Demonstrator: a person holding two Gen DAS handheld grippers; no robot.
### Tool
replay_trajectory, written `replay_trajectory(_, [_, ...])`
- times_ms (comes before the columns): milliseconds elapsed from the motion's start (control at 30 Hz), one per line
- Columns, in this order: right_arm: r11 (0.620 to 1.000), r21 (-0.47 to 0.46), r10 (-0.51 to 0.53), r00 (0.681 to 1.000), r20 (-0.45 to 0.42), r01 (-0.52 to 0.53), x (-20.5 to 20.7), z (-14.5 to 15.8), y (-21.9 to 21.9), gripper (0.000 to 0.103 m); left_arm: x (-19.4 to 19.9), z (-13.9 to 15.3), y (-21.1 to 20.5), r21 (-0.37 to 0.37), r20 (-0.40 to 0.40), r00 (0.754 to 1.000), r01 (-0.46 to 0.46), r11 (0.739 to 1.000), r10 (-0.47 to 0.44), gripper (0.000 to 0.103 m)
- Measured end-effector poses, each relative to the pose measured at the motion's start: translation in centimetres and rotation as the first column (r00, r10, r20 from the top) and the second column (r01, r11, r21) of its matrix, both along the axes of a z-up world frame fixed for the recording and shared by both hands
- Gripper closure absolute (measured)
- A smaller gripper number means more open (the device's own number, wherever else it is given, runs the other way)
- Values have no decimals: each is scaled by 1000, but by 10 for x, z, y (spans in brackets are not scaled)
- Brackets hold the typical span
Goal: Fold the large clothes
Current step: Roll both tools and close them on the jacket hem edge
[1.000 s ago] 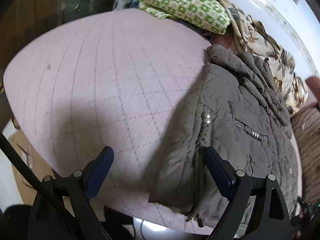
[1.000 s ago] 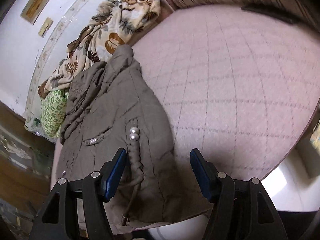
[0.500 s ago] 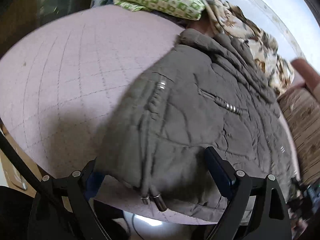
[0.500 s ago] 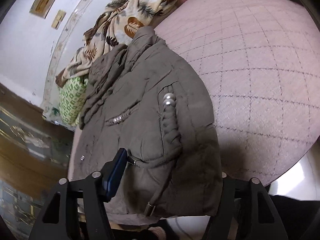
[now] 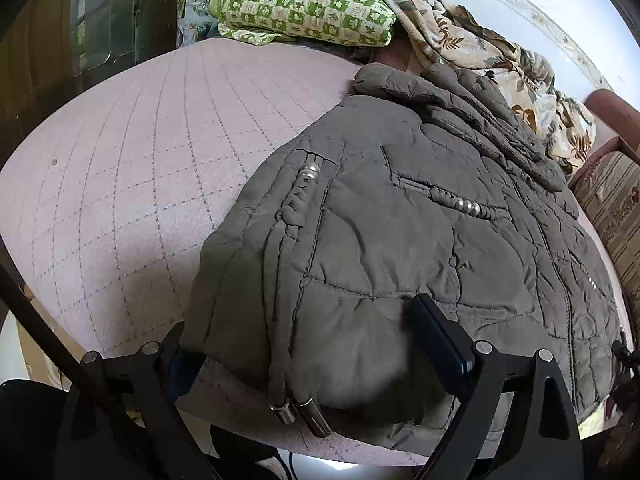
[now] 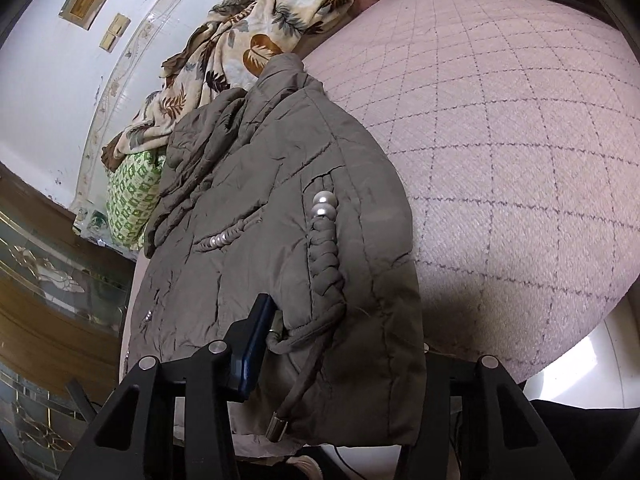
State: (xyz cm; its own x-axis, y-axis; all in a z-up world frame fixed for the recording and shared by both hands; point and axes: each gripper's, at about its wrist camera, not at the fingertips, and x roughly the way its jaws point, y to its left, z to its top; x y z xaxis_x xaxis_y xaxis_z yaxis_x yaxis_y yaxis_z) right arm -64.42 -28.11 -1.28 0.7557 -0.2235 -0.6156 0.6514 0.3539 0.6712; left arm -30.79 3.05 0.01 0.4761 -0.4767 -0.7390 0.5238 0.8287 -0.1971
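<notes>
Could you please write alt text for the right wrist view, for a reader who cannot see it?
A grey quilted jacket lies on a pink quilted bed, its hem between the closing fingers of the right tool. A leaf-print blanket is bunched beyond the collar.

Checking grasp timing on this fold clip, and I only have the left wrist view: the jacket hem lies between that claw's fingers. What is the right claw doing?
Observer: The right claw also has the jacket hem between its fingers, and its jaws are closing. One pad shows against the fabric; the other finger is hidden under the hem.
Operator: Is there room on that side to fold onto?
Observer: Yes. Bare pink quilted cover stretches out beside the jacket's edge there.
</notes>
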Motion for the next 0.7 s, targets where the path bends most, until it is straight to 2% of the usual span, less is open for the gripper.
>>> replay_trajectory(233, [1000,-18,-8,1000,-10,8,2,1,3,50,-5,-1,-5,20,37,999,-4,1000,3,7])
replay_trajectory(467, [996,-86,-39,999,-24,37,6,3,12,49,-5,-1,-9,35,57,998,-5,999,3,6])
replay_trajectory(700, [995,-82,-49,999,6,50,2,1,10,48,-4,-3,-13,53,84,996,-7,999,2,3])
